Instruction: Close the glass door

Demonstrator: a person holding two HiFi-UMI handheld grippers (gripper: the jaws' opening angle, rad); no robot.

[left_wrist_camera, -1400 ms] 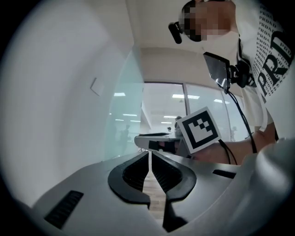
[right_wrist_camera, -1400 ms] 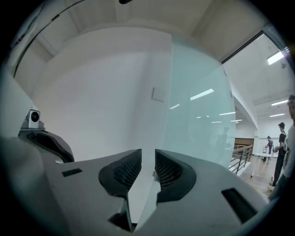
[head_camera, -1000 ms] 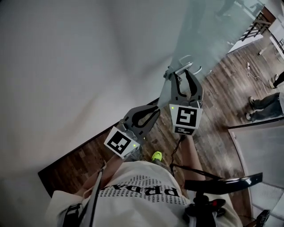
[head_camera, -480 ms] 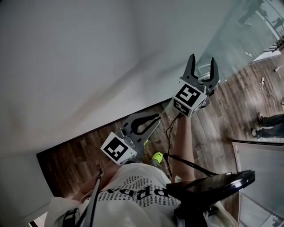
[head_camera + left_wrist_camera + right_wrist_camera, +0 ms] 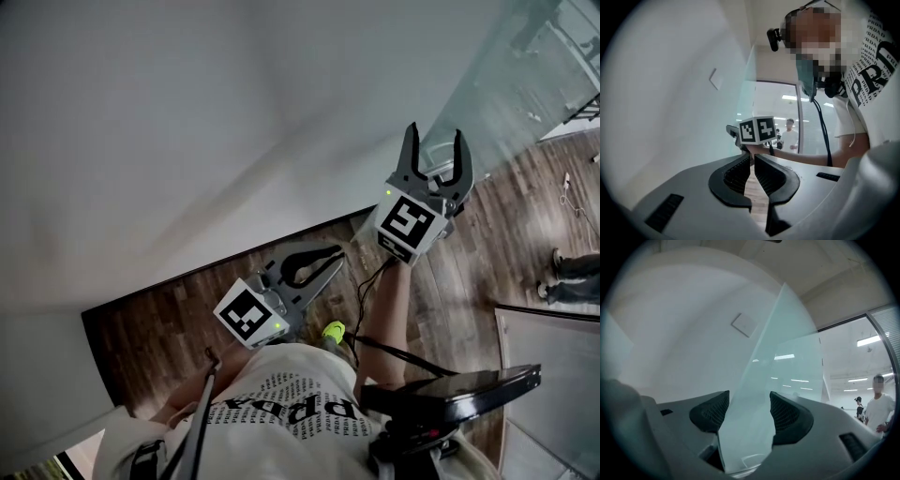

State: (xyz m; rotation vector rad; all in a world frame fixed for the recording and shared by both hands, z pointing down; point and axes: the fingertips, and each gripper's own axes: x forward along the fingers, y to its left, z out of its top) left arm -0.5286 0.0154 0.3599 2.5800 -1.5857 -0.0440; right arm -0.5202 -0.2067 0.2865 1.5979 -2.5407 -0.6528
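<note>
At two o'clock in the head view, my right gripper (image 5: 434,133) has come off the glass door (image 5: 511,80). Its jaws are opening wide, the pane's edge untouched between them. Left gripper (image 5: 334,254), near six o'clock, sits pinched together, empty. Closing push looks finished to me.

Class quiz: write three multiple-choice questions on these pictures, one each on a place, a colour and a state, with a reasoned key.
1. In the right gripper view, the glass door shows: A between the jaws of the right tongs; B left of both jaws; C nowhere.
2. The floor is: A white tile; B dark brown wood; C green carpet.
3. The left tongs are: A wide open; B out of view; C shut.
Key: 1 A: the pane rises between the opening jaws, untouched. 2 B: brown planks. 3 C: jaws together, nothing between.
</note>
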